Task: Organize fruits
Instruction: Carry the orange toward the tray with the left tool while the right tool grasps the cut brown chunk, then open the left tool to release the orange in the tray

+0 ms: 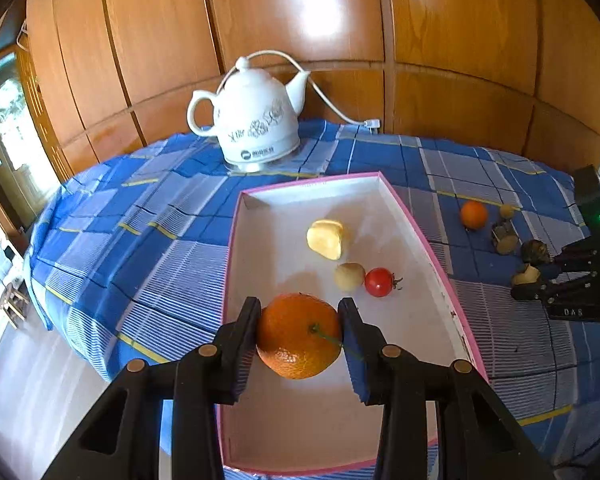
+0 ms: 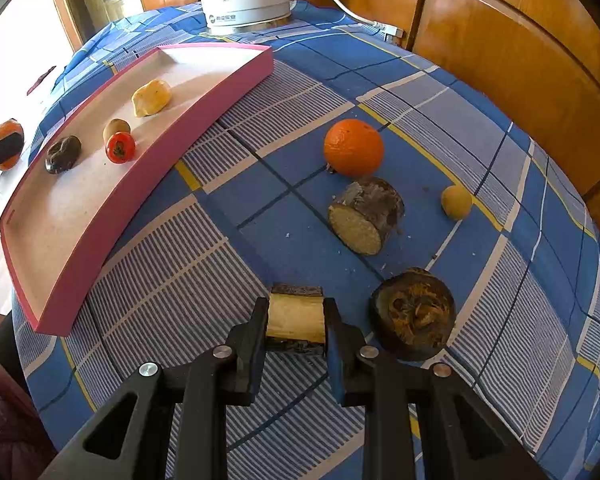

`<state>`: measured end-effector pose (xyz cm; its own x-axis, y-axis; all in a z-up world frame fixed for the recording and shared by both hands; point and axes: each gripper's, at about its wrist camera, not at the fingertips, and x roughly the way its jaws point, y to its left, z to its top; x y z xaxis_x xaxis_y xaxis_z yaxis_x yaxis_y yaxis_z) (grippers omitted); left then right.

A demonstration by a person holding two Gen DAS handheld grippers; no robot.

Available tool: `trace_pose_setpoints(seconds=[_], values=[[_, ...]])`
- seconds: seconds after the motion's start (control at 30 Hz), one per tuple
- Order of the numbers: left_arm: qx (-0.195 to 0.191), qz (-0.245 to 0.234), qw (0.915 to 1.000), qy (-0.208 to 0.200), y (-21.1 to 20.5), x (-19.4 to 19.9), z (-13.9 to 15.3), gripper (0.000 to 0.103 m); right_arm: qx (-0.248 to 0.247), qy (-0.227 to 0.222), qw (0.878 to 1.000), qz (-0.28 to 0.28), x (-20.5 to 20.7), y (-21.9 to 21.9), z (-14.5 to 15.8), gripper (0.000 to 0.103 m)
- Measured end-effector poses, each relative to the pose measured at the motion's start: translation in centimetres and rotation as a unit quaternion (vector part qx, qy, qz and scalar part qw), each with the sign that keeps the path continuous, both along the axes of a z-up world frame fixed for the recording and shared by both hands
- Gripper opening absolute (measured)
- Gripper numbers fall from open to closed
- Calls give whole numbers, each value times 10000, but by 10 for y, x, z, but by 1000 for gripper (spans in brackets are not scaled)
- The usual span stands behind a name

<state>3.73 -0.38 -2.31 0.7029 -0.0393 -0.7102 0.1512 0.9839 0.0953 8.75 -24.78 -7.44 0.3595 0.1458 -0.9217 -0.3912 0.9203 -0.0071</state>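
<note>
My left gripper (image 1: 300, 322) is shut on an orange tangerine (image 1: 300, 336) and holds it above the near part of the pink-rimmed white tray (image 1: 420, 232). The tray holds a yellow piece (image 1: 326, 239), a small tan fruit (image 1: 349, 276) and a cherry tomato (image 1: 379, 281); the right wrist view also shows a dark fruit (image 2: 63, 154) in it. My right gripper (image 2: 296, 320) is shut on a cut pale fruit chunk with dark rind (image 2: 296, 318) on the cloth. An orange (image 2: 354, 153), a cut chunk (image 2: 366, 214), a small yellow fruit (image 2: 456, 201) and a dark round fruit (image 2: 414, 314) lie nearby.
A white electric kettle (image 1: 256, 120) with its cord stands at the back of the blue checked tablecloth (image 1: 140, 232). Wooden panels rise behind the table. The table's left edge drops to the floor. A dark box with a green light (image 1: 596, 204) sits at the right.
</note>
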Motion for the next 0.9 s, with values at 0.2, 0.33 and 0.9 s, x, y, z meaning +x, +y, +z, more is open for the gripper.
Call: trace_pose_setpoints(seconds=[0.2,0.33,0.9], values=[[-478,131,9982,339,5,23,-12,40,-28,-12,10000,13,0,0,0,26],[-748,229,9956,510,11,39,-17,40,-52,-21,10000,14,0,1,0,26],[-392,366,9985,87,0,38,-4,56,-189,-95,9998,50,-2,4,1,25]])
